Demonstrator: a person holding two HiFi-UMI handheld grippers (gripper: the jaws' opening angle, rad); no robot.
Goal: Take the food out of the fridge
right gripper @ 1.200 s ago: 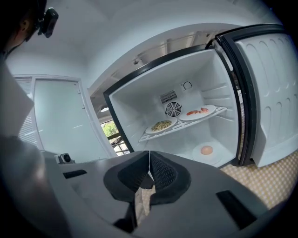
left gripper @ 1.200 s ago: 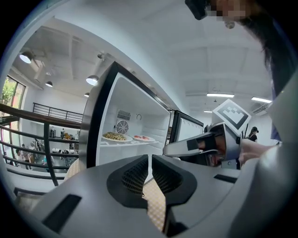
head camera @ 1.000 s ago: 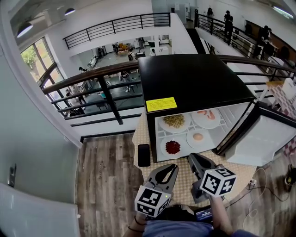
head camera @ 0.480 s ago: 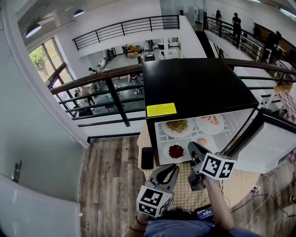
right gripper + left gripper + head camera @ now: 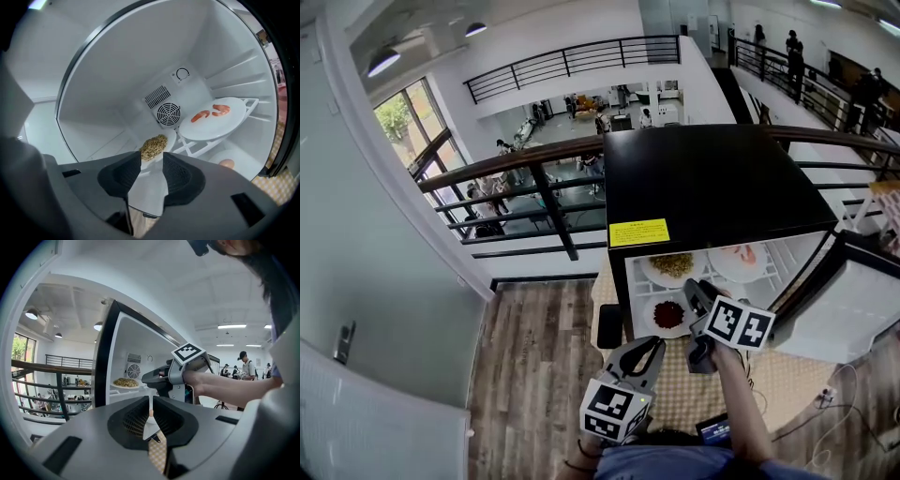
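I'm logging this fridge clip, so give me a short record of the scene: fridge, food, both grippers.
fridge: black, door open
upper shelf: plate of yellowish food, plate of shrimp
lower level: plate of red food
left gripper: shut, empty, outside the fridge
right gripper: jaws opening, empty, at the fridge opening

Fridge stood on table, its door swung open to the right. Inside, on upper shelf: grain plate at left, shrimp plate just right of it. Below: third plate under the grain plate, egg plate under the shrimp plate, at right. Fan sat in the far wall, behind & btwn the upper plates. Phone lay on table just left of fridge, by its near corner. Railing ran behind fridge, on the far side.
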